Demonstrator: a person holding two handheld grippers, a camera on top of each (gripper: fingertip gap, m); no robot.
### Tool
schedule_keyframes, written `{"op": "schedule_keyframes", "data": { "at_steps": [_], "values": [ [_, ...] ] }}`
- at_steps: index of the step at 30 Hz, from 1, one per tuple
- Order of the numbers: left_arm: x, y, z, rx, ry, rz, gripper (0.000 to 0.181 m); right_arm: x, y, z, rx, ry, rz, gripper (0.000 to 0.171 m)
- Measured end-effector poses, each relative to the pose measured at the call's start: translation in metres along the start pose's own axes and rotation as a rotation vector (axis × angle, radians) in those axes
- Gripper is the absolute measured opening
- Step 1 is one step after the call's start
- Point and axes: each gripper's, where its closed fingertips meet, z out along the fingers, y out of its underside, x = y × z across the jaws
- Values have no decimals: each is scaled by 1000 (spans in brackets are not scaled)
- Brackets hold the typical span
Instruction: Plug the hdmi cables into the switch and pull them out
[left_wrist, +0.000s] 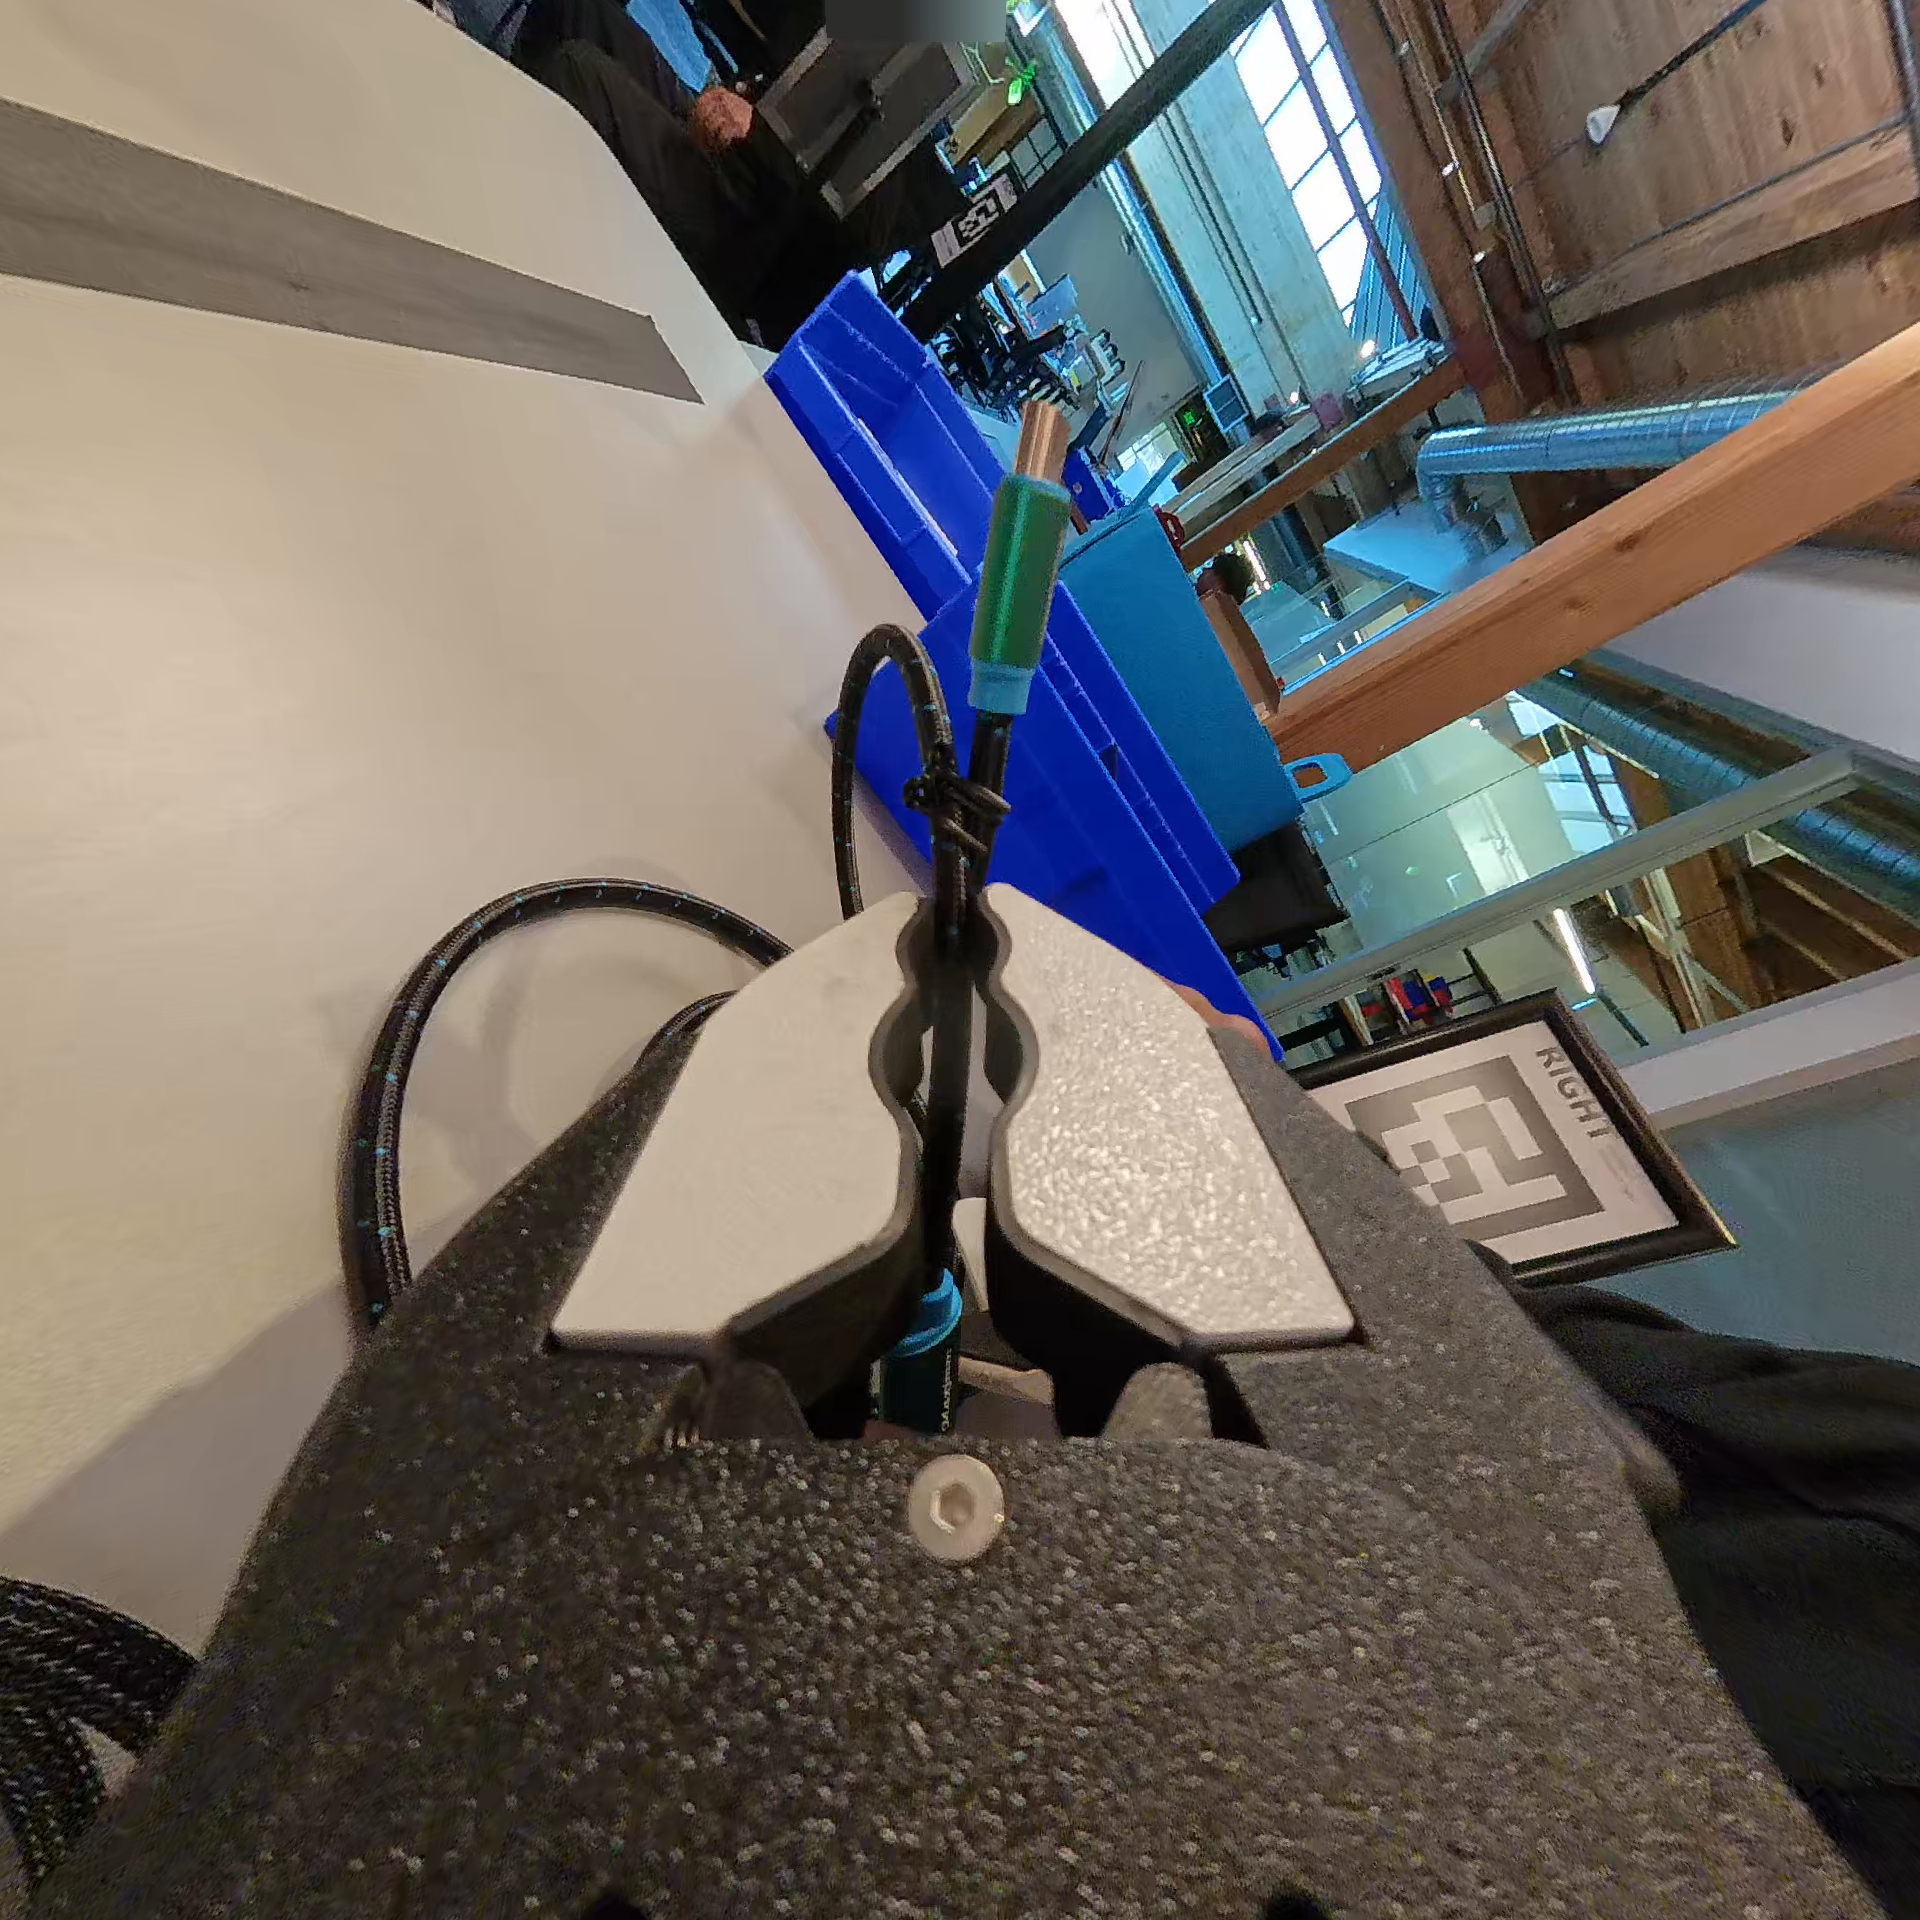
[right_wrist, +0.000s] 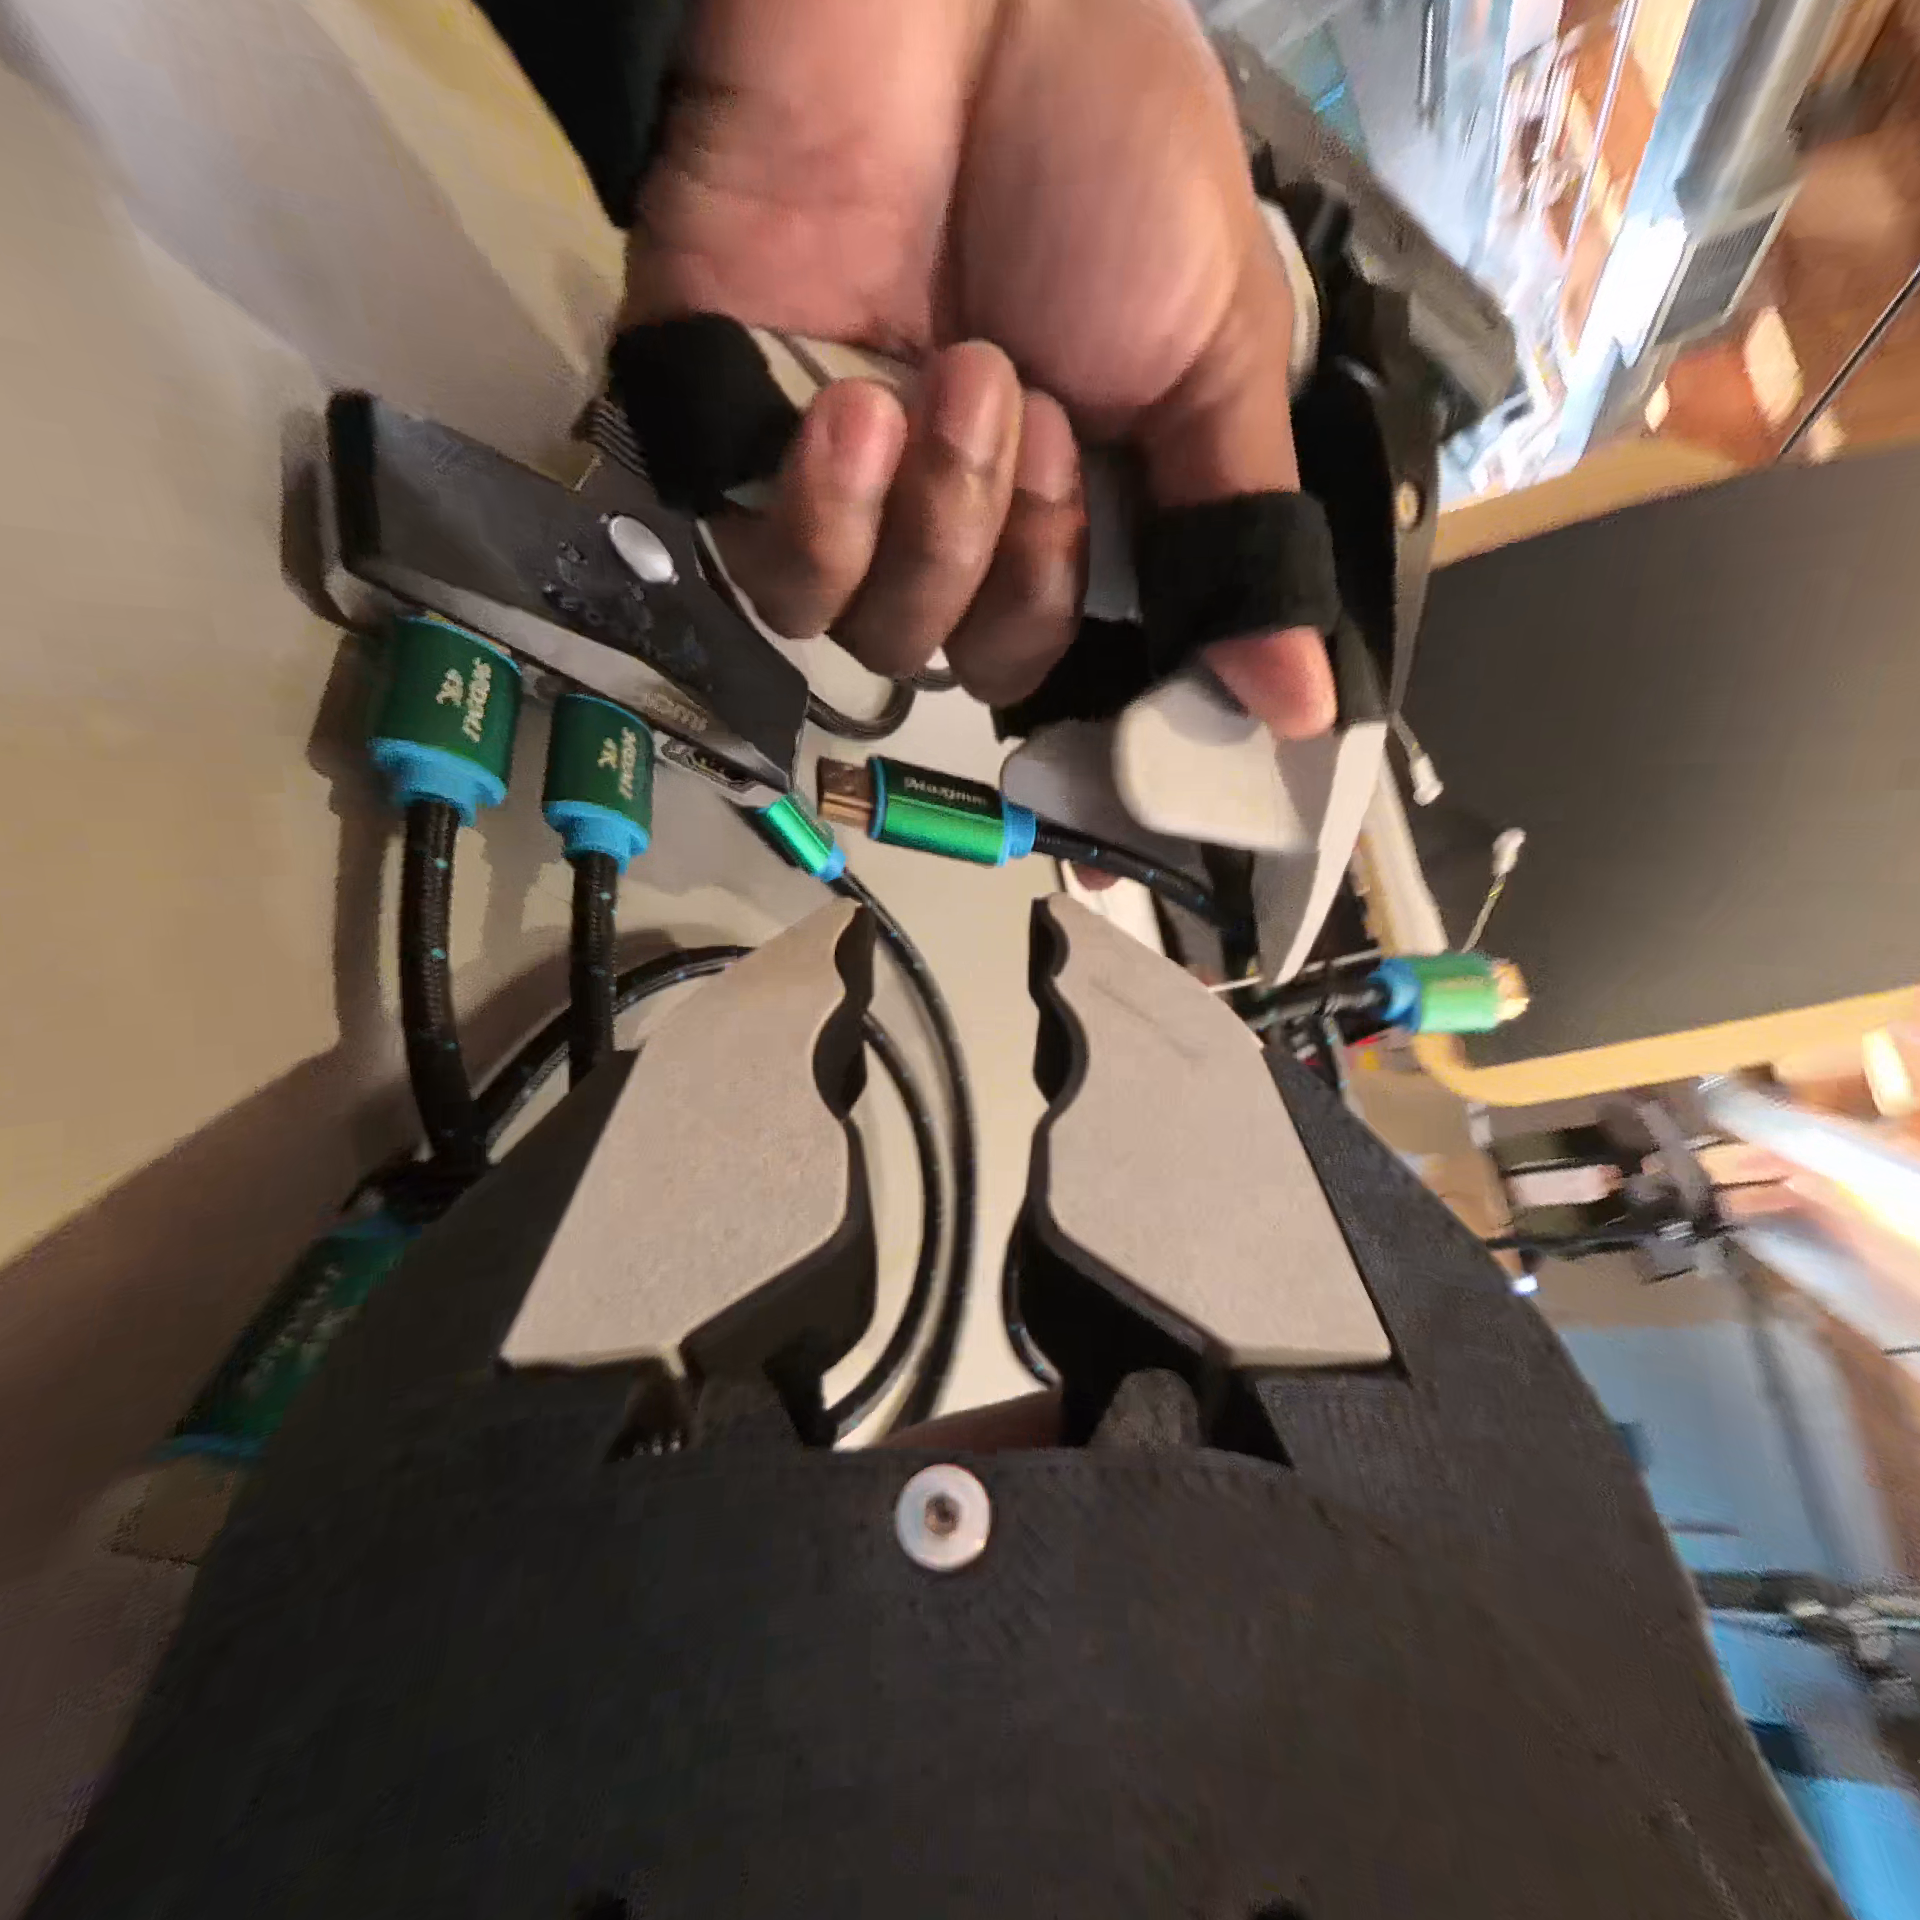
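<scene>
White tabletop (left_wrist: 312, 727) — blue bins (left_wrist: 904, 457) beyond

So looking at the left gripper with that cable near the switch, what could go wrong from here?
1. The left gripper pinches the braided cable behind the green plug, not the plug itself, so the plug could wobble or bend away when pushed.
2. In the right wrist view the plug sits off to the side of the switch, so it may miss a free port.
</scene>
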Motion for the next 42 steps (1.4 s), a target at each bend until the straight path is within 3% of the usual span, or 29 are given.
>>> {"op": "schedule_keyframes", "data": {
  "at_steps": [9,14,16,18,22,27,33,42],
  "values": [
    [0,7,4,-7,51,-117,6,-1,-12,10,41,96,-402,32],
    [-4,15,7,-40,40,-139,6,-4,-16,13,69,76,-396,17],
    [-11,19,6,-68,-7,-85,19,0,-16,11,77,66,-340,14],
    [-16,21,0,-91,-48,-1,41,6,-14,7,81,46,-278,12],
    [-7,16,-20,-79,-66,193,55,19,-5,1,83,17,-133,11],
    [18,27,-41,-79,-64,722,58,24,4,-4,88,-30,7,11],
    [19,60,-42,-162,-134,1296,47,20,3,-3,95,-66,75,11],
    [4,62,-30,-172,-316,1537,10,15,3,-1,90,-80,92,11]
  ]
}}
